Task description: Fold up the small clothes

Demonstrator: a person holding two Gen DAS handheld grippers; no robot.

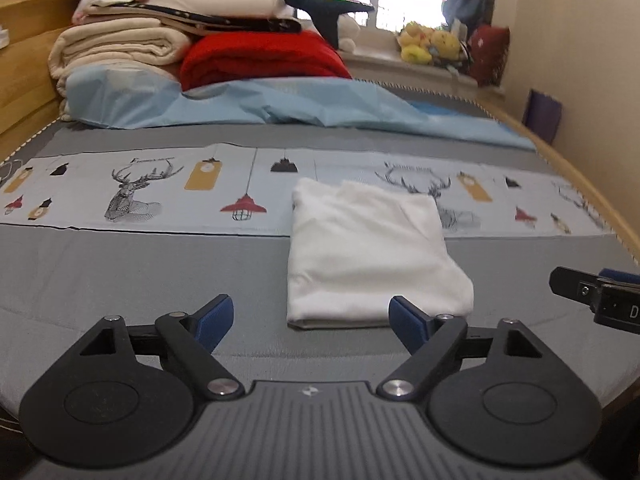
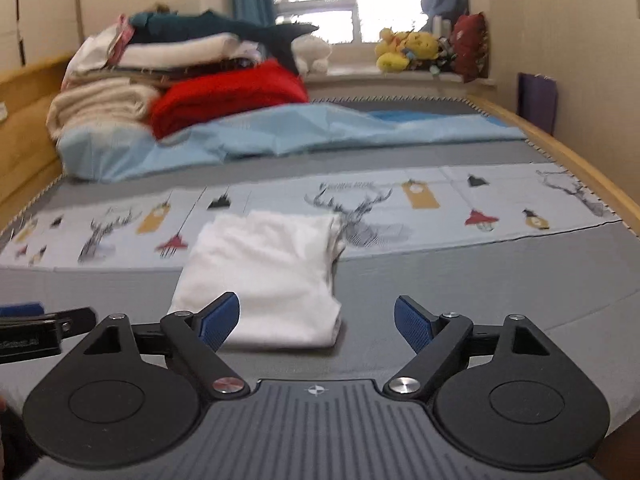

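Observation:
A white garment point(image 1: 372, 252) lies folded into a neat rectangle on the grey bed cover point(image 1: 140, 280); it also shows in the right wrist view point(image 2: 268, 276). My left gripper point(image 1: 312, 324) is open and empty, just short of the garment's near edge. My right gripper point(image 2: 318, 324) is open and empty, with its left finger over the garment's near left corner. The right gripper's tip point(image 1: 592, 292) shows at the right edge of the left wrist view. The left gripper's tip point(image 2: 44, 324) shows at the left edge of the right wrist view.
A printed deer-and-lamp cloth strip point(image 1: 160, 188) runs across the bed under the garment's far end. A light blue sheet point(image 1: 280, 104) lies beyond. Folded blankets, a red one point(image 1: 260, 56) among them, are stacked back left. Plush toys point(image 1: 432, 44) sit on the windowsill. A wooden bed frame point(image 1: 592, 196) runs along the right.

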